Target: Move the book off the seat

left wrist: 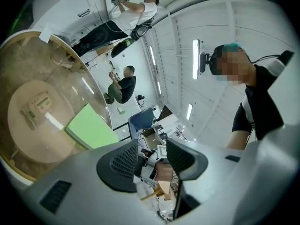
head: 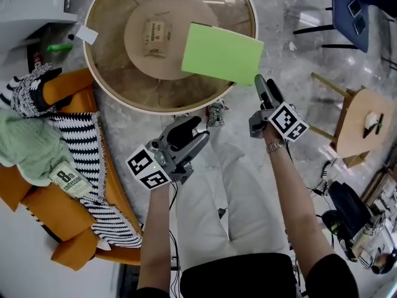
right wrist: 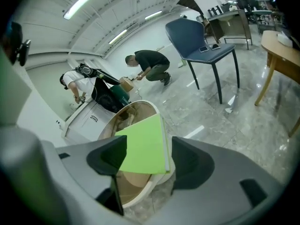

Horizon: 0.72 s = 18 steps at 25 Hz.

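Note:
A lime-green book (head: pixel 222 53) lies flat on the right part of the round glass-topped table (head: pixel 89 48). It also shows in the left gripper view as a green book (left wrist: pixel 91 128) and in the right gripper view as a green book (right wrist: pixel 143 146), beyond the jaws. My right gripper (head: pixel 260 82) hovers at the book's near right corner, open, with its pads off the book. My left gripper (head: pixel 197 132) hangs lower left of the table, over my legs, open and empty. A second book (head: pixel 71 180), with a pale cover, rests on the orange sofa seat (head: pixel 37 210).
A striped blanket (head: pixel 80 141) and a green cloth (head: pixel 25 144) cover the sofa. A blue chair (head: pixel 347 11) stands at the far right, with a small wooden table (head: pixel 360 120) nearer. Cables and bags lie at the lower right. A person (right wrist: pixel 150 62) crouches on the floor beyond the table.

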### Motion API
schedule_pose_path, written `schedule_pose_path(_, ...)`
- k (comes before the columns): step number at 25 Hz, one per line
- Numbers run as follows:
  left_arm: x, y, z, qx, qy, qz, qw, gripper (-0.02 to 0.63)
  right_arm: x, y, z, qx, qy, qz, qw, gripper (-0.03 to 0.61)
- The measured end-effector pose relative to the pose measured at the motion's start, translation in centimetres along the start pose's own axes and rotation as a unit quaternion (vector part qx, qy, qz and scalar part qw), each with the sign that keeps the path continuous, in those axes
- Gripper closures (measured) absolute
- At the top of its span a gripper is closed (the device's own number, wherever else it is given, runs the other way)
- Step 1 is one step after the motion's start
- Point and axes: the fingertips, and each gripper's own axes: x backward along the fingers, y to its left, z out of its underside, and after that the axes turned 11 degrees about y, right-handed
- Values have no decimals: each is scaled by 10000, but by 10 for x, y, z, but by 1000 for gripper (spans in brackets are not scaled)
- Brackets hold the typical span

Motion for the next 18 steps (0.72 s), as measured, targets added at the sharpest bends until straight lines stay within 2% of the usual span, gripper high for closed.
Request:
schedule_pose_path(3,4,-15,-5,-220,182,-59,9996,416,20,44,-2,305,33,-503,9983,282)
schedule_pose_path(5,7,-26,-14,-397,273,-58,9988,443,32,75,-6,306,-44,-938,9951,289)
schedule_pose_path(6,8,-32,-20,-528,292,-76,9982,465,38,90,-9,274,-108,-1123,9932,330)
schedule_pose_path(8,11,-46,-35,-863,282,-175,9957,545,52,117,-18,264,-218,-1400,9896,461)
schedule_pose_path(9,13,-52,-43,-1024,250,-230,9942,583,59,130,-22,314,-256,-1534,9873,496)
schedule_pose_path(10,15,-60,-53,-1155,186,-257,9928,603,65,143,-26,398,-289,-1676,9846,522)
schedule_pose_path(12,20,-75,-74,-1283,-48,-176,9916,603,78,172,-35,606,-343,-1987,9776,552)
schedule_pose_path(16,34,-108,-108,-1067,-635,386,9915,604,114,228,-49,1163,-635,-2561,9575,560)
schedule_pose_path(18,40,-120,-118,-1090,-823,504,9893,604,133,254,-56,1552,-818,-2784,9443,560)
